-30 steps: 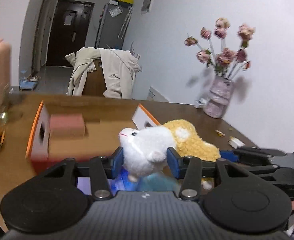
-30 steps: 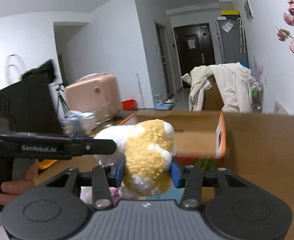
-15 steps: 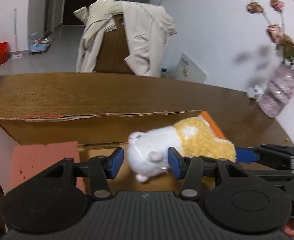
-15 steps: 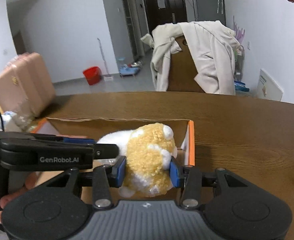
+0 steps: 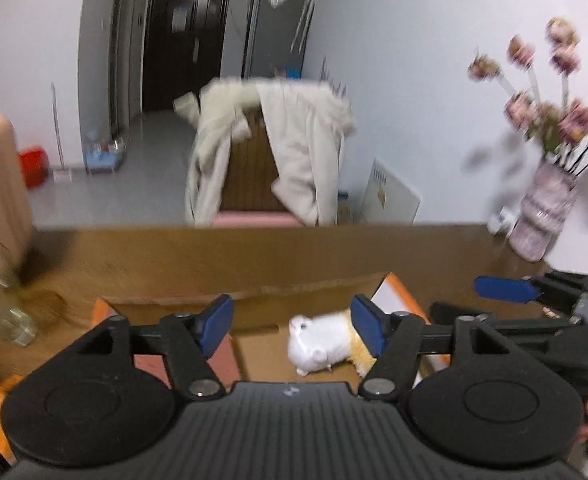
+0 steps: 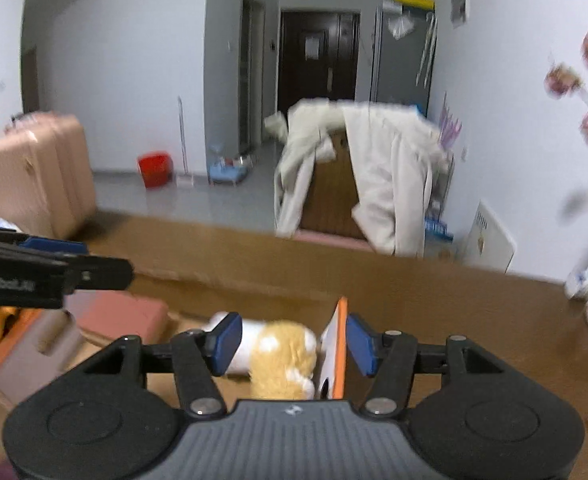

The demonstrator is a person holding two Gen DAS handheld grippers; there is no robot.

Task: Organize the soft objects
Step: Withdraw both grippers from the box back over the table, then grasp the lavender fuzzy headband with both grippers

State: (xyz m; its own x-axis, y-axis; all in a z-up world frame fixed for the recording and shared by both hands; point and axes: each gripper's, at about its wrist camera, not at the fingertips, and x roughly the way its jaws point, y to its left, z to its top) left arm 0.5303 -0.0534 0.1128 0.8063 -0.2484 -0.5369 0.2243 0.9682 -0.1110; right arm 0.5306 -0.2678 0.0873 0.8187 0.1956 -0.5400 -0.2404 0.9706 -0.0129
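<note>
Both jaws opening, free of toy [image 5: 322,346] lying in box [image 6: 339,344]; lift left gripper [image 5: 292,326] and right gripper [image 6: 290,338] straight toward 12 o'clock, clear of walls.

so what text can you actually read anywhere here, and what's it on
"...Robot.AI": blurred white print on the side of the left gripper, its start cut off by the picture's edge.
Paper on the door: too blurred to read.
White board against the wall: marks too small to read.
</note>
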